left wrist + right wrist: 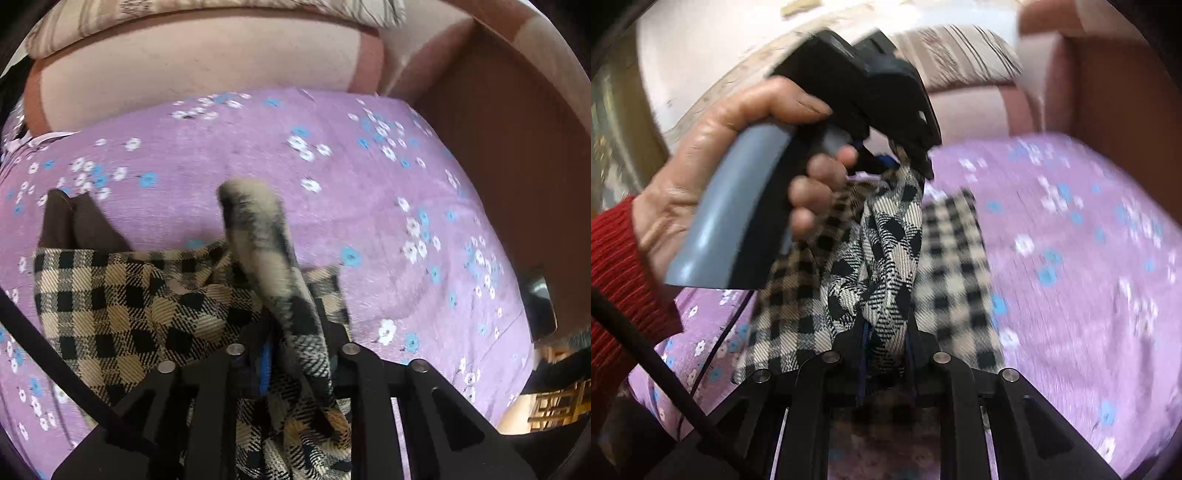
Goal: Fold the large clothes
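Holding the checked garment (886,258) in both grippers above the bed (1089,258). I see the right gripper (886,343) with its fingers clamped on a bunched fold of the black-and-beige cloth; the fabric rises from between them and runs up to the left gripper (905,162), which appears in the right wrist view above and slightly ahead. A hand (713,166) in a red knitted sleeve (617,295) grips that tool's grey handle.

In the left wrist view, the left gripper (295,339) has a twisted strip of the same cloth between its fingers, with a blurred end of the cloth standing up past the tips. The fingers sit close together on the cloth; I read them as pinching it, though blur makes the contact hard to confirm.

The rest of the garment (129,302) lies to the left on the purple floral bedsheet (369,221), with a dark brown piece (74,225) showing just behind it. A pink and brown headboard (203,74) runs along the far edge of the bed.
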Motion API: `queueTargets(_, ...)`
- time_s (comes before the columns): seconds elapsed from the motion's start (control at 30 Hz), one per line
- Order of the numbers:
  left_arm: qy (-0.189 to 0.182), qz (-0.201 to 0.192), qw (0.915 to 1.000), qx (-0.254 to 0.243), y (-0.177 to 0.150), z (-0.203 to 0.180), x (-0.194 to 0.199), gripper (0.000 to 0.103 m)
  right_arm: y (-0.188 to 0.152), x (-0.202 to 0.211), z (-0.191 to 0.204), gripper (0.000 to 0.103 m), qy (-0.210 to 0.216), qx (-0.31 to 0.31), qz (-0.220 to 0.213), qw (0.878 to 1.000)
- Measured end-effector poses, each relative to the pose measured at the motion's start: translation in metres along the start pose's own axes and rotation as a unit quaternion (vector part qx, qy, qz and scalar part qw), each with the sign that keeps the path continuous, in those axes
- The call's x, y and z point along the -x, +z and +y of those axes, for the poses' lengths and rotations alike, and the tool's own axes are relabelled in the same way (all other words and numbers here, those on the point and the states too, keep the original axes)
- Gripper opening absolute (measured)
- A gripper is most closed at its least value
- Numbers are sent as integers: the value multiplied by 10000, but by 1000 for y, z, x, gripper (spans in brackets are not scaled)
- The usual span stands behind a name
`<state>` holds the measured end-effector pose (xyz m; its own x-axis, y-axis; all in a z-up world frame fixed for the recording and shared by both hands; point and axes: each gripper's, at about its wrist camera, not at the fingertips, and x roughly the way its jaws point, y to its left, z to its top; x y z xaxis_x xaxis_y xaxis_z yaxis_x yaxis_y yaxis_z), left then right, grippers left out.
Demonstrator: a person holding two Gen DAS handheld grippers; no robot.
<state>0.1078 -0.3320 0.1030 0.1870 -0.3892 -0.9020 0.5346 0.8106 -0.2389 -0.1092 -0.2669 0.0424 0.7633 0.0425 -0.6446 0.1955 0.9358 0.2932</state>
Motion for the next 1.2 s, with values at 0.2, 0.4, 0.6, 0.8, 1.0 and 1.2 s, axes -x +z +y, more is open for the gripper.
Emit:
queueTargets(0.2, -808, -193, 9956, 441, -5, 4, 24, 47, -9, 5, -28, 38, 152, -518, 322, 9980)
queueTargets(0.4, -414, -882, 9951, 142, -40, 28, 90, 65, 2, 55, -62, 42, 279, -1026, -121, 9943)
queueTargets(0.6, 563, -1175, 9914, 105, -102, 72, 106, 65, 64, 30, -66, 51, 966, -1011, -115, 9901)
queueTargets(0.8, 245, -926, 9925, 762, -139, 109, 85, 65, 102, -74, -42, 55, 620, -545, 932, 9922)
queueTargets(1.0, 262, -887, 9935, 668, -163, 108, 75, 65, 112, -111, -43, 7, 1141, -799, 987, 9853)
queueTargets(1.2, 398, -1087, 9925, 391, -165, 95, 84, 65, 134, -62, -45, 6, 1098, -626, 149, 9919)
